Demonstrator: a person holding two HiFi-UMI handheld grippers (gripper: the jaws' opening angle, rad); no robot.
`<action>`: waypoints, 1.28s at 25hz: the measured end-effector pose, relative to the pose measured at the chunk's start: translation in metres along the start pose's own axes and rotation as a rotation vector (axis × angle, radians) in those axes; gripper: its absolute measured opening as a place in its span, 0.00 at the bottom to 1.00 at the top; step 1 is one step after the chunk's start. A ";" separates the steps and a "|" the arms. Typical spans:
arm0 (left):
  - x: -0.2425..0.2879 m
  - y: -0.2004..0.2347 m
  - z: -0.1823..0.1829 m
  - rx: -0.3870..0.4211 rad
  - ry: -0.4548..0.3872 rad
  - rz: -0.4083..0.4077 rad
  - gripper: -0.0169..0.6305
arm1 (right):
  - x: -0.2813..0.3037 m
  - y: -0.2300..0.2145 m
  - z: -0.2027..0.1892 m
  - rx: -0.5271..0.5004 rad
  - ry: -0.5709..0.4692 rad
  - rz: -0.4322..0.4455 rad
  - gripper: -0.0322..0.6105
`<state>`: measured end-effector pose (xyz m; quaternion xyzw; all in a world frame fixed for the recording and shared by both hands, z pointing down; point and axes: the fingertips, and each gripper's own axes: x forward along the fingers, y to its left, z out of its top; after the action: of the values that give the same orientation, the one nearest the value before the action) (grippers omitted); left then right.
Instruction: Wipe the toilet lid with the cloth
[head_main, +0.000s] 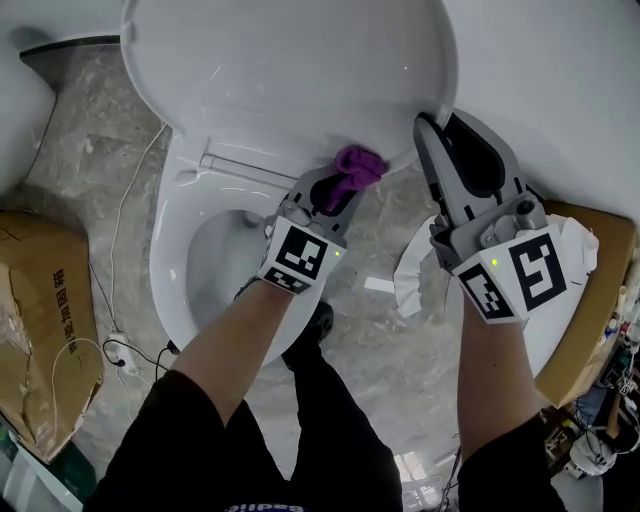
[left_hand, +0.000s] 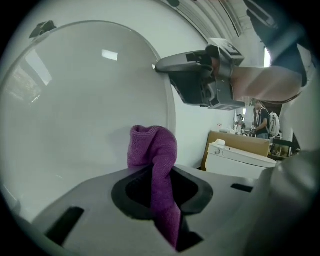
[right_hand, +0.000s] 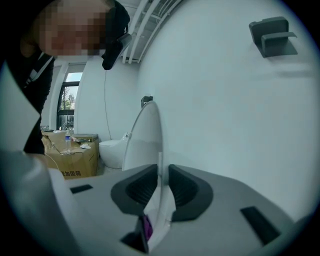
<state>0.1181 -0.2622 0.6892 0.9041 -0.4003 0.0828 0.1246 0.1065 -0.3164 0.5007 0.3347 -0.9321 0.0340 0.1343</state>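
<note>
The white toilet lid (head_main: 290, 60) stands raised above the bowl (head_main: 215, 255). My left gripper (head_main: 345, 185) is shut on a purple cloth (head_main: 358, 165), pressing it against the lid's lower edge. From the left gripper view the cloth (left_hand: 155, 165) sticks up between the jaws in front of the lid (left_hand: 85, 110). My right gripper (head_main: 440, 130) is shut on the lid's right edge. The right gripper view shows the thin lid edge (right_hand: 159, 185) clamped between both pads, with the lid (right_hand: 142, 135) edge-on beyond.
Cardboard boxes sit on the marble floor at the left (head_main: 40, 330) and right (head_main: 600, 300). A white cable (head_main: 120, 270) runs along the floor left of the bowl. A white wall (right_hand: 225, 100) stands close on the right. My legs fill the lower middle.
</note>
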 end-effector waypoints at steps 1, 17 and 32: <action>-0.002 0.006 0.000 0.003 0.001 0.000 0.13 | 0.000 -0.001 0.000 0.000 0.004 -0.009 0.17; -0.134 0.195 -0.007 0.028 0.082 0.199 0.13 | -0.001 -0.006 -0.005 -0.012 0.124 -0.148 0.17; -0.204 0.192 0.069 0.037 0.037 0.211 0.13 | -0.001 -0.008 -0.010 0.028 0.151 -0.192 0.17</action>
<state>-0.1572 -0.2639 0.6027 0.8573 -0.4894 0.1193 0.1058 0.1142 -0.3204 0.5099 0.4209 -0.8824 0.0588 0.2019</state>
